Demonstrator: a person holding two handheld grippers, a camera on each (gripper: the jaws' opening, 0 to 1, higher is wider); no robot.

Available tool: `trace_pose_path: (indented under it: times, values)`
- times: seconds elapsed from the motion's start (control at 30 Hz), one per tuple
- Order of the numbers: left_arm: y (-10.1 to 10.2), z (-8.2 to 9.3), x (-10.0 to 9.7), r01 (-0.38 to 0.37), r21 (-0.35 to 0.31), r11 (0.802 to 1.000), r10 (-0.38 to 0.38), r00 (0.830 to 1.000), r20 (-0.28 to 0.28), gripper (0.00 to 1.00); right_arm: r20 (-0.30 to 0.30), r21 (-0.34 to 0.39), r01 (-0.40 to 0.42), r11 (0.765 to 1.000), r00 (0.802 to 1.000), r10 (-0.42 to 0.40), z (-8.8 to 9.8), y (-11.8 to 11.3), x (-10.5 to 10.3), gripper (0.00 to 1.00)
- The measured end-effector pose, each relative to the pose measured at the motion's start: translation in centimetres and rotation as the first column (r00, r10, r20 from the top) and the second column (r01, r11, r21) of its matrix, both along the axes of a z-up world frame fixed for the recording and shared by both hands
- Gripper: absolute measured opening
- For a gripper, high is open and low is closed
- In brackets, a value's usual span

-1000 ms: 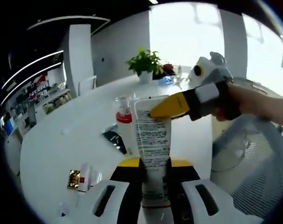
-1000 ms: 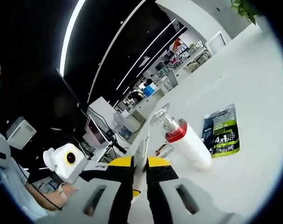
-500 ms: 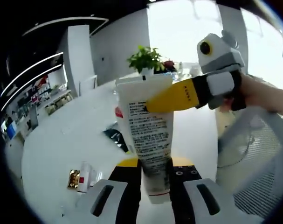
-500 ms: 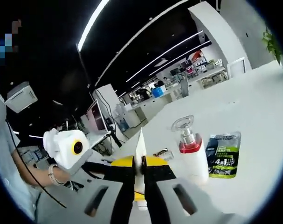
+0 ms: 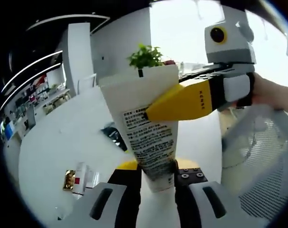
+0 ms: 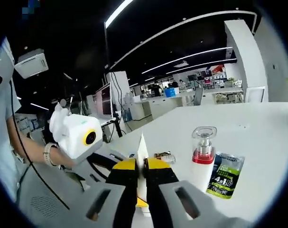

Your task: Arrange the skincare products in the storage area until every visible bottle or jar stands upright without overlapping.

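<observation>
- The white tube [image 5: 146,128] is off the tabletop, held between both tools with its flat crimped end up.
- The left gripper [image 5: 153,178] is pinching the tube's lower part, its jaws pressed against either side of the printed body.
- The right gripper [image 6: 142,173] is pressed together on the tube's thin sealed edge, seen edge-on as a white sliver in the right gripper view; in the left gripper view it comes in from the right, its yellow tip lying across the tube's upper half.
- The pump bottle [image 6: 202,164], white with a red collar and clear cap, already stands upright on the white tabletop [image 6: 257,137], well in from its edges.
- Just beside the bottle, on its far side, a dark green sachet [image 6: 226,174] lies flat (whether the two touch I cannot tell).
- Near the tabletop's near edge in the left gripper view lie a small gold-wrapped item [image 5: 68,179] and a small white box with a red mark [image 5: 81,175], both flat, close together.
- By my judgement the task is partly done: one bottle is up, the tube is in hand and has yet to be stood on its cap clear of the bottle, and the small items may need tidying so nothing overlaps.
- A potted plant [image 5: 144,57] stands at the far edge.
</observation>
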State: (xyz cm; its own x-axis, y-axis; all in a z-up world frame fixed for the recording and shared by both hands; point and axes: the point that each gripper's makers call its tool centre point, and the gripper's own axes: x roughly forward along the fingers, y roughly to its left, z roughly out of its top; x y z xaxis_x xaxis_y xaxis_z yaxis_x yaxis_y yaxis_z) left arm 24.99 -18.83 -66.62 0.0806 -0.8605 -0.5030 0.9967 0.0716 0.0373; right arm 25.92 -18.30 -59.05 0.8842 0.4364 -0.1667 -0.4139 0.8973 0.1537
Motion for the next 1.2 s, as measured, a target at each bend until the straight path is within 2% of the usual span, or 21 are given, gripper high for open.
trace_pose_path:
  times: [0.23, 0.47, 0.63, 0.77, 0.93, 1.03, 1.13, 1.2]
  values:
    - [0.0, 0.0, -0.1, 0.031, 0.0, 1.0, -0.031, 0.999, 0.036, 0.25, 0.015, -0.047, 0.01, 0.999, 1.0, -0.009, 0.0, -0.1, 0.0, 0.02]
    - [1.2, -0.1, 0.0, 0.01, 0.056, 0.998, -0.014, 0.998, 0.065, 0.28, 0.023, -0.071, -0.015, 0.997, 1.0, 0.016, 0.0, 0.6, 0.0, 0.03]
    - [1.8, 0.5, -0.2, -0.006, 0.066, 0.998, 0.002, 0.998, 0.066, 0.27, 0.031, -0.106, -0.032, 0.994, 0.999, 0.035, 0.1, 1.2, -0.2, 0.05]
    - [2.4, 1.0, -0.5, -0.025, 0.062, 0.998, 0.021, 0.997, 0.076, 0.26, 0.032, -0.121, -0.035, 0.992, 0.999, 0.039, 0.0, 1.3, -0.5, 0.06]
    - [3.4, 2.4, -0.4, -0.066, 0.023, 0.998, 0.063, 0.994, 0.093, 0.21, 0.031, -0.135, -0.023, 0.991, 0.999, 0.027, 0.0, 1.1, -0.8, 0.06]
    - [3.6, 2.9, -0.8, -0.07, 0.014, 0.997, 0.069, 0.995, 0.069, 0.21, 0.035, -0.14, -0.02, 0.99, 0.999, 0.025, 0.0, 1.2, -0.7, 0.07]
    - [3.9, 3.1, -1.2, -0.078, 0.02, 0.997, 0.076, 0.994, 0.084, 0.2, 0.044, -0.16, -0.017, 0.987, 0.999, 0.025, 0.1, 1.2, -0.7, 0.08]
    - [3.9, 3.3, -1.3, -0.083, 0.011, 0.996, 0.082, 0.994, 0.075, 0.19, 0.041, -0.144, -0.02, 0.989, 0.999, 0.026, 0.1, 1.1, -0.8, 0.08]
